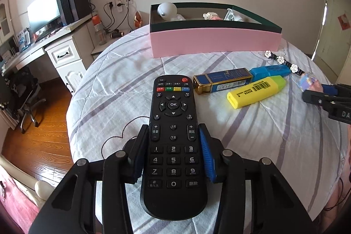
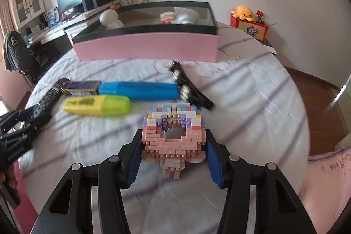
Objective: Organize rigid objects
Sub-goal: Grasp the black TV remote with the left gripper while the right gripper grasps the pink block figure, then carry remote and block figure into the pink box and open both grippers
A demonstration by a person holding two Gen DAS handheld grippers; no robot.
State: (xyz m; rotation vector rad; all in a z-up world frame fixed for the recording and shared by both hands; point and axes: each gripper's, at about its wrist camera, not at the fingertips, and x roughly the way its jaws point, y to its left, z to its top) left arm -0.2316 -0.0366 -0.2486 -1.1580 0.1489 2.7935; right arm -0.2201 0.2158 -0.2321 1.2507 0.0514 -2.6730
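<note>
The right wrist view is motion-blurred, so the print on the markers can't be read there, and the hair clip (image 2: 190,89) is smeared into a dark streak w/ pale blobs. The box contents are only partly seen over the rim: a white round figure (image 1: 166,11), a small pink-white brick piece (image 1: 211,16) and a white object cut off by the wall. The remote's lower end is hidden behind the left claw's frame.

The left claw (image 1: 173,135) is closed to the width of the black remote control (image 1: 173,124), which is pinched at its keypad section between the black left pad and the blue right pad (image 1: 207,157). The remote's long axis runs straight ahead along the fingers, power-button end pointed away toward the pink box (image 1: 215,42), buttons facing up.

The right claw (image 2: 173,142) is closed approx. halfway on a pastel brick-built donut model (image 2: 174,135), gripped at both sides, hole facing up, set right between the fingertips. Whether it is lifted off the bedspread (image 2: 252,102) can't be told.

Ahead and left of the right claw, a yellow highlighter (image 2: 97,105), a blue highlighter (image 2: 140,90) and a blue-gold lighter (image 2: 80,87) are laid crosswise; the blue highlighter's end touches the lighter. The hair clip is seen just ahead, angled, near the box.
</note>
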